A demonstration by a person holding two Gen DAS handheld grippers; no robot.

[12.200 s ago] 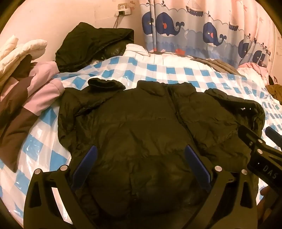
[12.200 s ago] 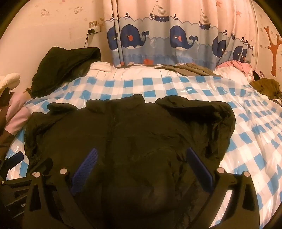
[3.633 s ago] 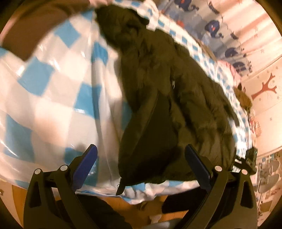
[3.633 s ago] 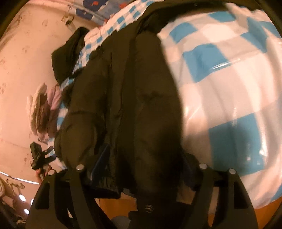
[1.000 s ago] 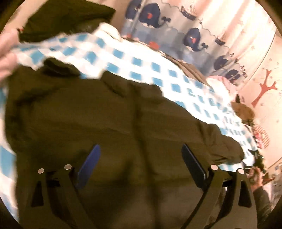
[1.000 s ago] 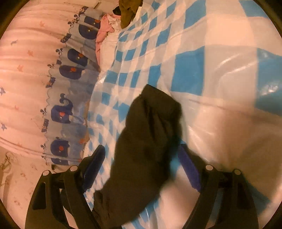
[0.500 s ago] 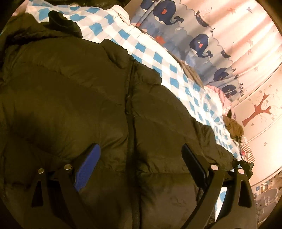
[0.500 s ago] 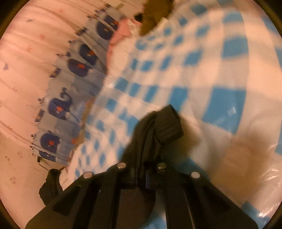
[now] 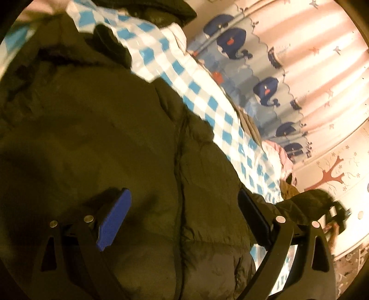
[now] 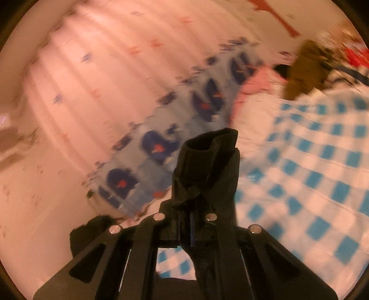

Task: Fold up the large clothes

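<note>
A large dark olive puffer jacket [image 9: 103,138] lies spread on the blue-and-white checked bed cover [image 9: 207,92], zip running down its middle. My left gripper [image 9: 184,219] hovers just above the jacket's front, open, blue pads wide apart with nothing between them. My right gripper [image 10: 190,221] is shut on the jacket's sleeve [image 10: 207,161], whose cuff stands up above the fingers, lifted off the bed. In the left wrist view the raised sleeve end [image 9: 306,203] and the right gripper [image 9: 336,212] show at the far right.
A whale-print curtain [image 9: 265,87] hangs behind the bed. Another dark coat [image 9: 161,9] lies at the bed's far end. A brown garment [image 10: 304,69] and pink cloth [image 10: 256,85] sit by the curtain. A wall with a tree decal [image 9: 332,175] stands right.
My right gripper closed on the sleeve cuff and lifted it high off the bed. My left gripper rolled and sank closer to the jacket's front.
</note>
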